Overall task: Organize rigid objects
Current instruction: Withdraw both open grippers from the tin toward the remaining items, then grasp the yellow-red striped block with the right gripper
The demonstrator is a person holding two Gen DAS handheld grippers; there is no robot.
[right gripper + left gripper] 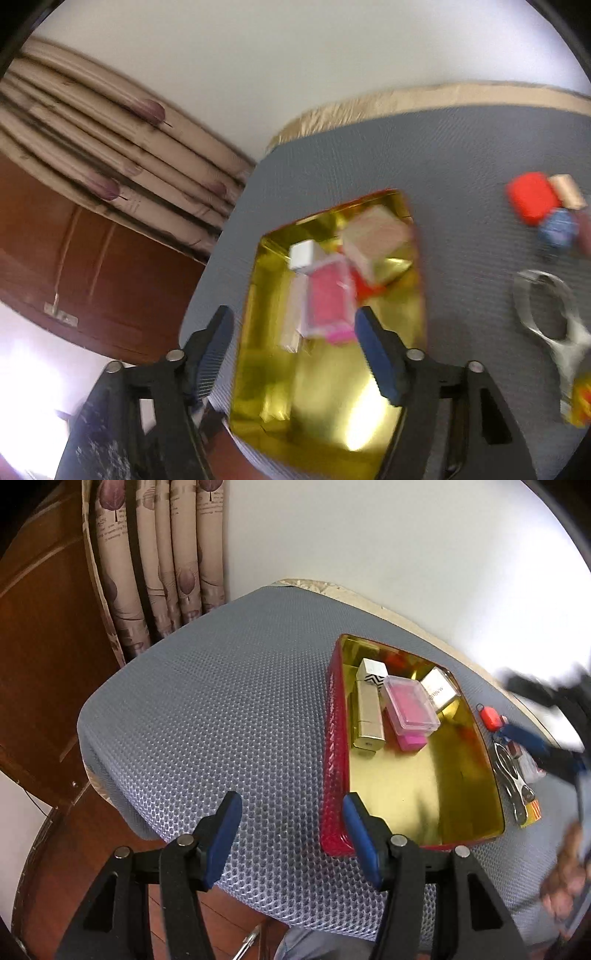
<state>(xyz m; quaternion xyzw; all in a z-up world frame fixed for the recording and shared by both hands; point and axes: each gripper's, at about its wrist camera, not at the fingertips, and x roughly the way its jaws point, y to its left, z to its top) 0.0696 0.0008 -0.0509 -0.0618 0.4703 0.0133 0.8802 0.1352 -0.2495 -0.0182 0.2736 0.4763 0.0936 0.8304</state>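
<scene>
While our left gripper (291, 808) tilts downward, jaws parted and empty, beside the red-walled, gold-lined rectangular tin (334, 738), our right gripper (293, 325), likewise angled, gapes empty above it.

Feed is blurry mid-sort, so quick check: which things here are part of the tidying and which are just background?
Job:
- red tin with gold inside
- clear pink case, gold lighter, white box, all in the tin
- red tag, metal tool, still on the mat

Background:
- grey mesh mat
- curtain
- wooden cabinet
</scene>
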